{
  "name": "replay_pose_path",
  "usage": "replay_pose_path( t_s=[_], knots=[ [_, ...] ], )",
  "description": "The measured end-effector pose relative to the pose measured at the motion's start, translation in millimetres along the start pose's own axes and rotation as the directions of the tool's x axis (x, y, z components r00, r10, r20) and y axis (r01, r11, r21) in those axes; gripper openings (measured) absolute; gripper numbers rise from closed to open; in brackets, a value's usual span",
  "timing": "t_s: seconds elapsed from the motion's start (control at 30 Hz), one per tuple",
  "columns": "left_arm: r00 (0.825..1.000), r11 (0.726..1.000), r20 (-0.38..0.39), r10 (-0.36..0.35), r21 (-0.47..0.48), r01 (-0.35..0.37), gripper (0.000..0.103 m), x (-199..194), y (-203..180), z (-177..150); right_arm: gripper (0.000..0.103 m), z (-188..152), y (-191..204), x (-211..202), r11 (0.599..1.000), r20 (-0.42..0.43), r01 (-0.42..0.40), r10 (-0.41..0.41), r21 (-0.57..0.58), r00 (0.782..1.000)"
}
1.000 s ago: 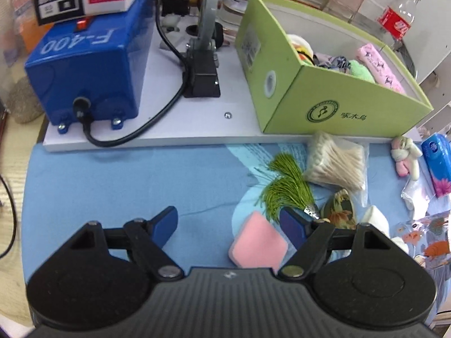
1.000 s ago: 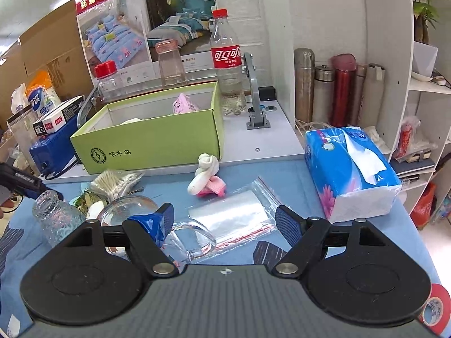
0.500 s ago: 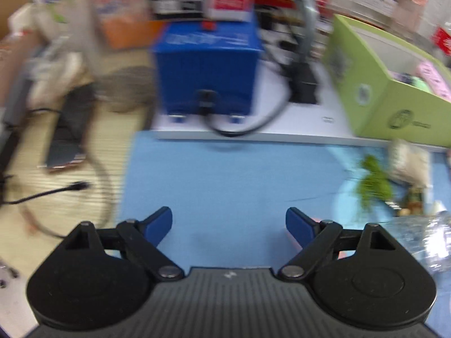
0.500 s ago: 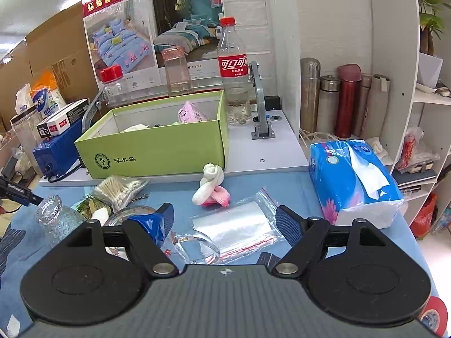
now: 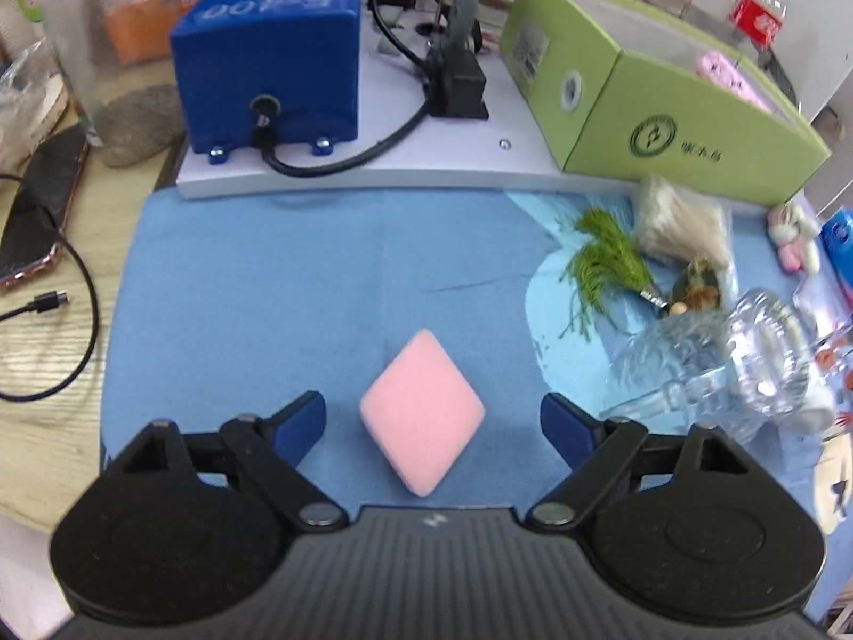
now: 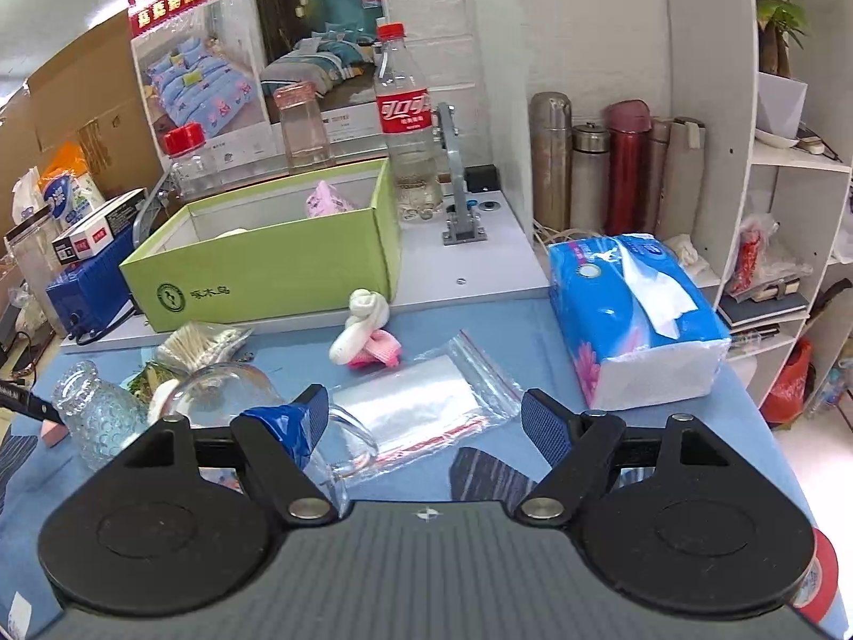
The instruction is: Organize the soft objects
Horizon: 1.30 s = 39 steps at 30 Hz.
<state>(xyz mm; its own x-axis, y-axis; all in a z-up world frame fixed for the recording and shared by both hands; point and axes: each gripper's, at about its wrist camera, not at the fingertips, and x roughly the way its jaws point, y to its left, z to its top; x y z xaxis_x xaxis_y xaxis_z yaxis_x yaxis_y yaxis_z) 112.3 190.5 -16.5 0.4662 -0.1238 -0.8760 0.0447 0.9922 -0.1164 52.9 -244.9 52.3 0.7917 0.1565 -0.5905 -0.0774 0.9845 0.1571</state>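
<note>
A second ago the pink sponge (image 5: 422,412) lay close against the right finger of the left hand-held gripper (image 5: 433,420), next to the green tassel (image 5: 608,261); now it lies flat on the blue cloth (image 5: 256,277), turned like a diamond, midway between the two blue fingers and touching neither. The jaws of that hand-held gripper have just been opening and stand wide, gripping nothing. The left view has also shifted: a phone (image 5: 40,197) and a black cable (image 5: 80,309) on the bare wood of the desk (image 5: 48,352) now show at its left edge, and a clear ribbed glass jar (image 5: 714,357) has come in at the right. The right hand-held gripper (image 6: 424,421) is much as it was, its jaws well apart and empty, above a clear zip bag (image 6: 426,400) and a glass cup (image 6: 240,394). The blue machine (image 5: 266,53) reads "F-400", upside down from the left wrist. The green box (image 6: 277,261), which already has a pink packet (image 6: 328,201) in it, bears a round green logo and three small Chinese characters too fine to read. The bottle (image 6: 406,133) behind it has a red Coca-Cola label in Chinese script. A blue pack of tissues (image 6: 634,314) lies to the right, and a rolled white and pink sock (image 6: 362,330) just in front of the box.
</note>
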Motion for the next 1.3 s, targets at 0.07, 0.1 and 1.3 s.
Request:
replay_pose_path(
  t_s=[0.07,0.1,1.3],
  knots=[
    [0.999,0.998,0.011,0.043,0.041,-0.043,0.087,4,-4,-1,0.066,0,-5,3,1.0,-0.013,0.015,-0.015,0.0,1.0],
    [0.998,0.997,0.021,0.058,0.051,-0.059,0.087,5,-5,-2,0.066,0,-7,6,1.0,-0.021,0.024,-0.024,-0.002,0.999],
    [0.997,0.991,0.069,0.044,0.126,-0.053,0.039,-3,-9,-7,0.04,59,46,181,0.93,-0.33,-0.215,0.111,-0.297,0.937]
  ],
)
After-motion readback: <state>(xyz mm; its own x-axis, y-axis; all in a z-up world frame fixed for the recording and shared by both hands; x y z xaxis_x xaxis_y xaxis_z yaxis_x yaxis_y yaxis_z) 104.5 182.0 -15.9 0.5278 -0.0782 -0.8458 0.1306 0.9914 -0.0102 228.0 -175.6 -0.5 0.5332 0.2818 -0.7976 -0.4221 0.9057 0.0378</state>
